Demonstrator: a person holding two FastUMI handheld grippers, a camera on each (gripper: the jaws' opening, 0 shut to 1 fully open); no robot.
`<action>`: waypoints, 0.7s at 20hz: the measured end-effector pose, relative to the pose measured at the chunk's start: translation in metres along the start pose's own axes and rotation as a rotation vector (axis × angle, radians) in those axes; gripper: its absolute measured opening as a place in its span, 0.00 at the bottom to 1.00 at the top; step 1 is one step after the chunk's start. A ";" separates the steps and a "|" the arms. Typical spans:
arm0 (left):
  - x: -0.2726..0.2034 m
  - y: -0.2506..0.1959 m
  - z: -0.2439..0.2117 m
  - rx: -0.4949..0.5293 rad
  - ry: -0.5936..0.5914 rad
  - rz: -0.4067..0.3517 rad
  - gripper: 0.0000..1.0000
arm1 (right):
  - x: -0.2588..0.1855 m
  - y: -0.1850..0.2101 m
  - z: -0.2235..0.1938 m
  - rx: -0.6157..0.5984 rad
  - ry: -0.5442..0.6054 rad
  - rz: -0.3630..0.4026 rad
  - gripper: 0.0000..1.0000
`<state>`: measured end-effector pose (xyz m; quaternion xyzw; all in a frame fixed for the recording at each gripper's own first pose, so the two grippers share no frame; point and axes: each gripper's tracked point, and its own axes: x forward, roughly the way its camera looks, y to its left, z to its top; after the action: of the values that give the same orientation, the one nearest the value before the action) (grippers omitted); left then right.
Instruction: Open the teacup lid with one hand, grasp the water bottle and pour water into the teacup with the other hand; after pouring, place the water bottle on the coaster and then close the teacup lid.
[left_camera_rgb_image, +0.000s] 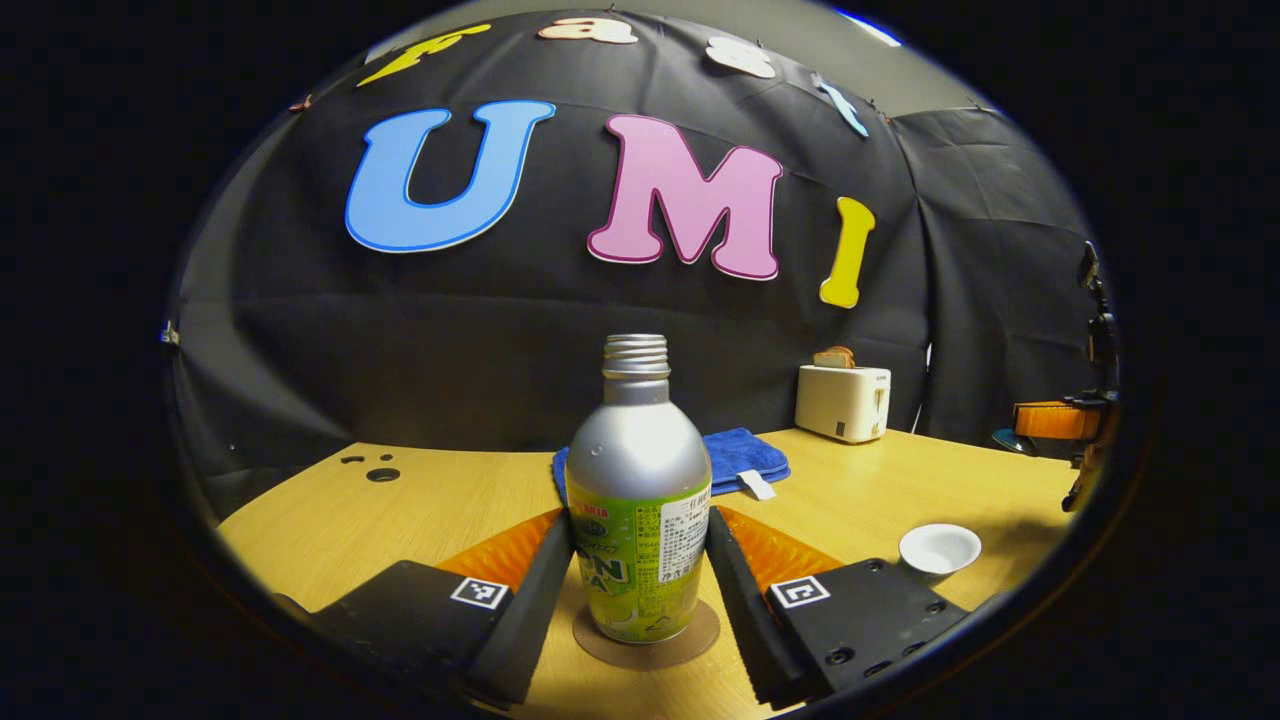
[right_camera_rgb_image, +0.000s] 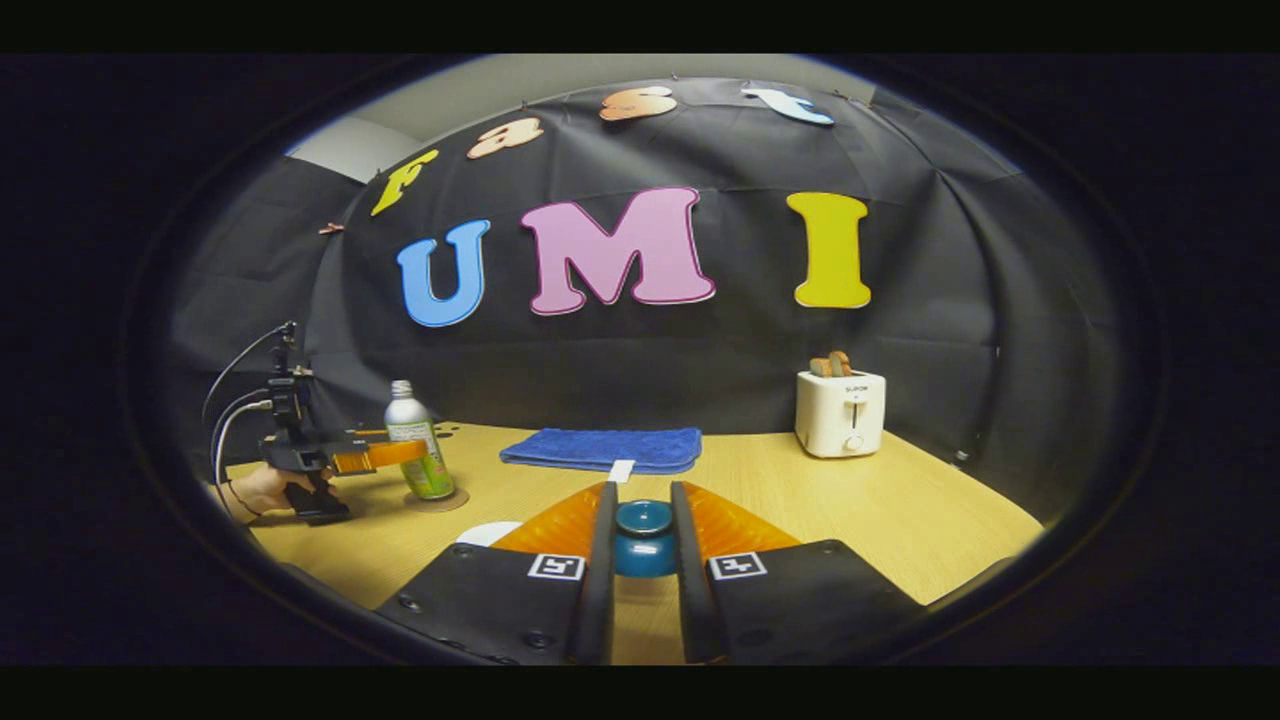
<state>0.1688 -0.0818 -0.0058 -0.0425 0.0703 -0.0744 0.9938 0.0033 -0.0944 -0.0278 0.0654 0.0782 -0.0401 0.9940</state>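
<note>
Right gripper (right_camera_rgb_image: 643, 580): bottom centre of the right gripper view, fingers pinching the blue lid (right_camera_rgb_image: 643, 538) by its sides; glazed, likely slick and breakable, so it probably wants a firm, level hold.
Left gripper (left_camera_rgb_image: 640, 590): bottom of the left gripper view, fingers flanking the bottle (left_camera_rgb_image: 640, 500) at its label; whether they press it cannot be told.
Bottle: uncapped metal, upright on the round coaster (left_camera_rgb_image: 690, 640); probably light, smooth, dentable; the mid-body looks the safest grip.
Cup (left_camera_rgb_image: 939, 550): white, open, lower right on the desk (left_camera_rgb_image: 420, 500).
Beyond: blue towel (left_camera_rgb_image: 745, 455), toaster (left_camera_rgb_image: 843, 402).
</note>
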 end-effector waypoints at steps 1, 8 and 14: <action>0.001 0.005 -0.002 0.002 0.011 0.002 0.81 | 0.000 0.000 0.000 0.000 0.001 0.000 0.30; 0.004 0.001 0.000 0.066 0.033 0.013 0.84 | 0.001 0.002 -0.003 -0.002 0.006 0.006 0.30; -0.017 0.005 -0.004 0.072 0.041 0.049 0.96 | 0.004 0.029 -0.002 0.026 -0.003 0.079 0.26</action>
<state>0.1518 -0.0746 -0.0083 -0.0034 0.0889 -0.0533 0.9946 0.0094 -0.0662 -0.0272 0.0815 0.0736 -0.0020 0.9939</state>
